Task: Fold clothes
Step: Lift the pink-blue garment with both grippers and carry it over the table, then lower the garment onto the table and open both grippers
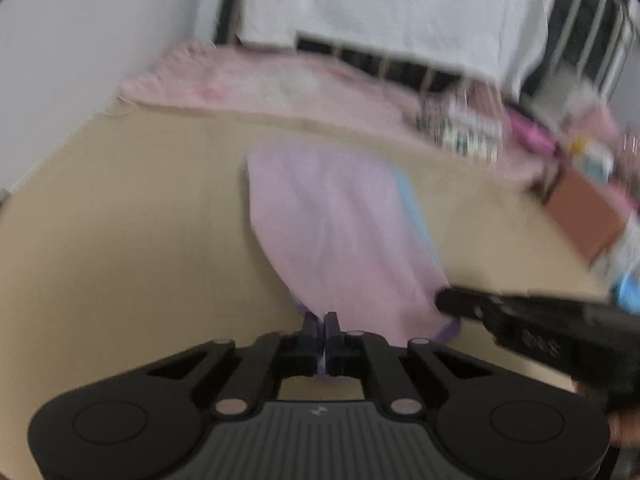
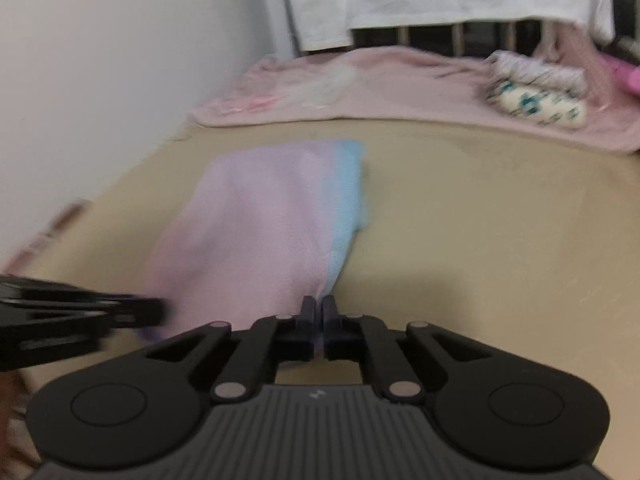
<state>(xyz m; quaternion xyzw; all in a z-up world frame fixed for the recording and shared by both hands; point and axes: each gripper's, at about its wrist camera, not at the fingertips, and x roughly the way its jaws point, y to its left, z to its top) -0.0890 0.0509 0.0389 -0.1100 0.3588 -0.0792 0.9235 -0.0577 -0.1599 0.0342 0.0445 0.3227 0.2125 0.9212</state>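
Garment [image 1: 340,232], lilac with blue edge, lies ahead of both fingers on the tan desk [image 1: 120,220].
Left gripper [image 1: 323,326] and right gripper [image 2: 316,308] fingers are each pinched on a near corner; soft, limp, light fabric, best held at corners.

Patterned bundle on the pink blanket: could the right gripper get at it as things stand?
Probably not right away. The right gripper is shut on the near edge of the pink and blue cloth, so it would have to let go first. Otherwise the tan surface toward the patterned bundle looks free.
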